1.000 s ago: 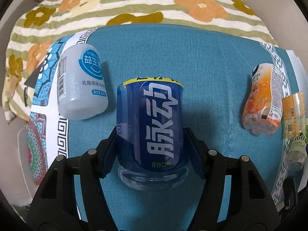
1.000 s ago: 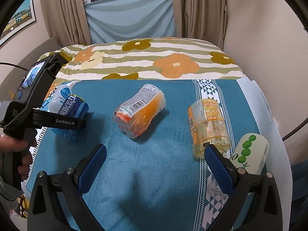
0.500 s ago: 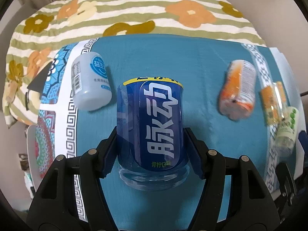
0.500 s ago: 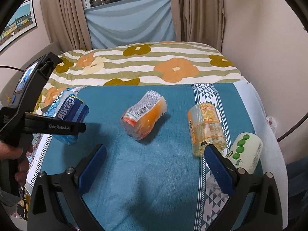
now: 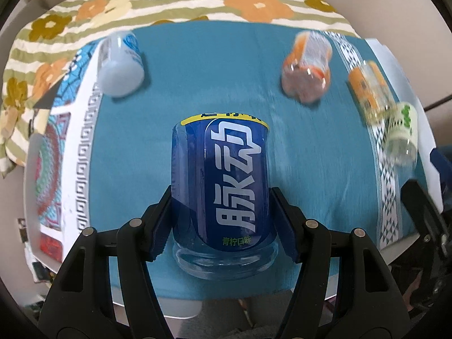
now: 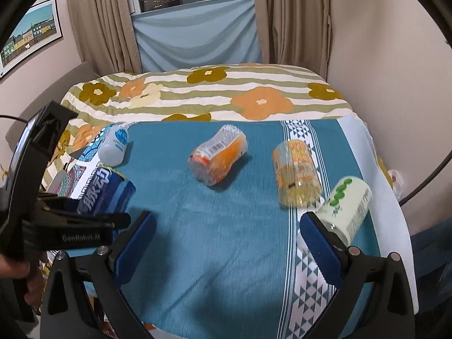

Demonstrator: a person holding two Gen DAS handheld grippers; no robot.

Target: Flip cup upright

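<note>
Now the left tool [image 5: 221, 220] grips the blue cup [image 5: 223, 195] by its sides near the clear base, both pads pressed against it, holding it lifted over the near left part of the teal cloth [image 5: 197, 84]. Meanwhile the right tool [image 6: 226, 237] hangs wide apart over the near cloth, holding nothing. Farther off lie a white cup [image 6: 114, 148] at the far left, an orange cup [image 6: 217, 158], a yellow cup [image 6: 296, 173] and a green-dotted cup [image 6: 346, 203] toward the right.
</note>
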